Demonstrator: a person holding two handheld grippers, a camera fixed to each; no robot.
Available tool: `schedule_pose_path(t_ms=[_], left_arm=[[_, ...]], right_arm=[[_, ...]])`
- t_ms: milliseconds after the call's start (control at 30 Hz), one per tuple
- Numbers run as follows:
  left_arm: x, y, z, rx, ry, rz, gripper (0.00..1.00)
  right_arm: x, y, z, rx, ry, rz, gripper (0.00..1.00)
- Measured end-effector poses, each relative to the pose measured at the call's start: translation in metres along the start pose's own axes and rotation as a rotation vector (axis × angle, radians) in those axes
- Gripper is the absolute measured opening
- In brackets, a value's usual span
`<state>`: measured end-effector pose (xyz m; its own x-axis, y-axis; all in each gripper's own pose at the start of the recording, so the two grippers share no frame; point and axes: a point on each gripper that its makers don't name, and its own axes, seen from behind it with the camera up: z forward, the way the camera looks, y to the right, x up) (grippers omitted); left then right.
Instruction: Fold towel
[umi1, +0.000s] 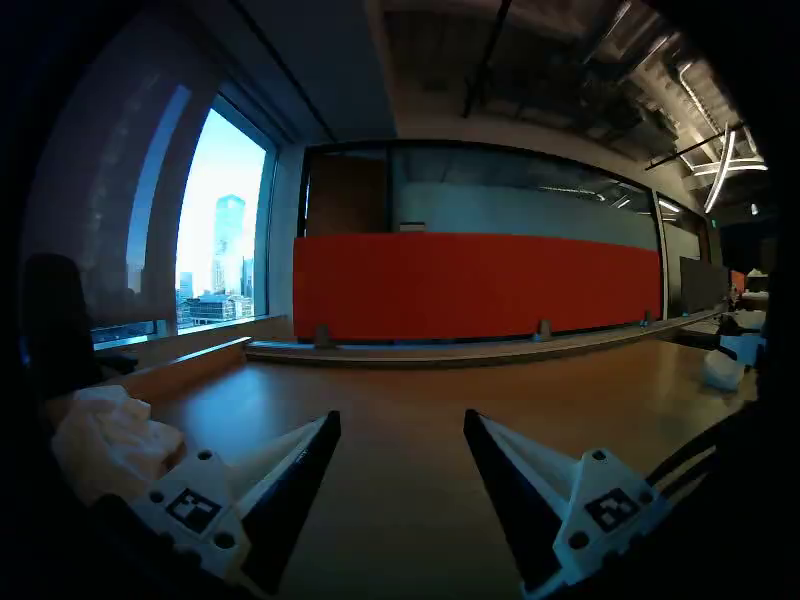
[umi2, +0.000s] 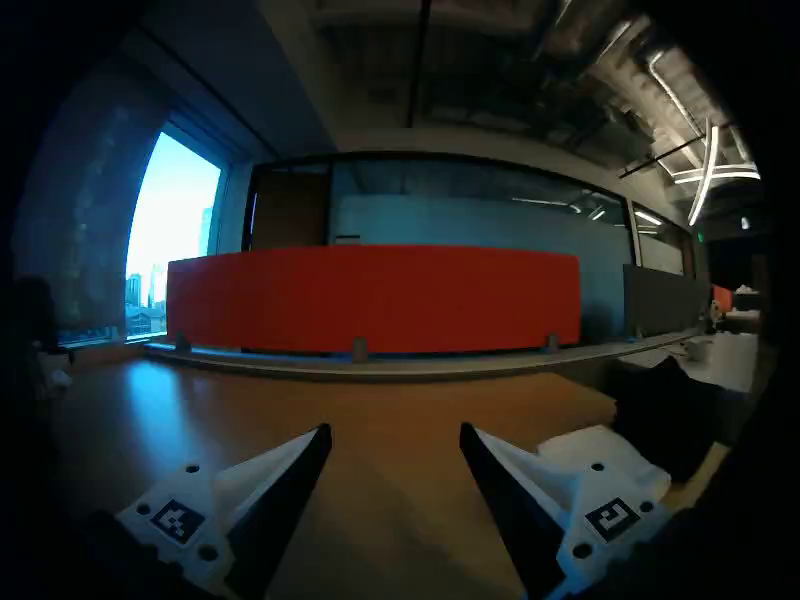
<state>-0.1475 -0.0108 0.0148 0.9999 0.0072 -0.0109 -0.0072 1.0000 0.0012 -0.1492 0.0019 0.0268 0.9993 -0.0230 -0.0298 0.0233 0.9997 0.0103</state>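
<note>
My left hand-held gripper (umi1: 401, 416), white plastic fingers with black inner faces and square markers, sits low over the bare wood-brown desk (umi1: 400, 370). Its jaws are spread wide with nothing between them. In the left gripper view the crumpled white cloth towel (umi1: 108, 440) lies in a loose heap on the desk at about eight o'clock, just beside the finger at seven o'clock; I cannot tell whether they touch. At three o'clock, far across the desk, I see a small white lump (umi1: 722, 368) too blurred to name.

My right hand-held gripper (umi2: 395, 428) is spread just as wide and is empty, pointing across the desk. In the right gripper view a flat white piece (umi2: 600, 445) rests at four o'clock just behind the finger there, with a black shape (umi2: 665, 410) beside it at three o'clock; I cannot say what either is.

At twelve o'clock in both views a long red divider panel (umi1: 470, 285) runs along the desk's back edge, and a bright window (umi1: 222, 250) stands at ten o'clock
</note>
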Motion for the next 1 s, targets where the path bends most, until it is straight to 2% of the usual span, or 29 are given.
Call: schedule_pose_path(t_ms=[1000], left_arm=[[0.0021, -0.0005, -0.0011, 0.000, -0.001, 0.000, 0.91]], right_arm=[[0.0000, -0.0003, 0.0002, 0.000, 0.000, 0.000, 0.99]])
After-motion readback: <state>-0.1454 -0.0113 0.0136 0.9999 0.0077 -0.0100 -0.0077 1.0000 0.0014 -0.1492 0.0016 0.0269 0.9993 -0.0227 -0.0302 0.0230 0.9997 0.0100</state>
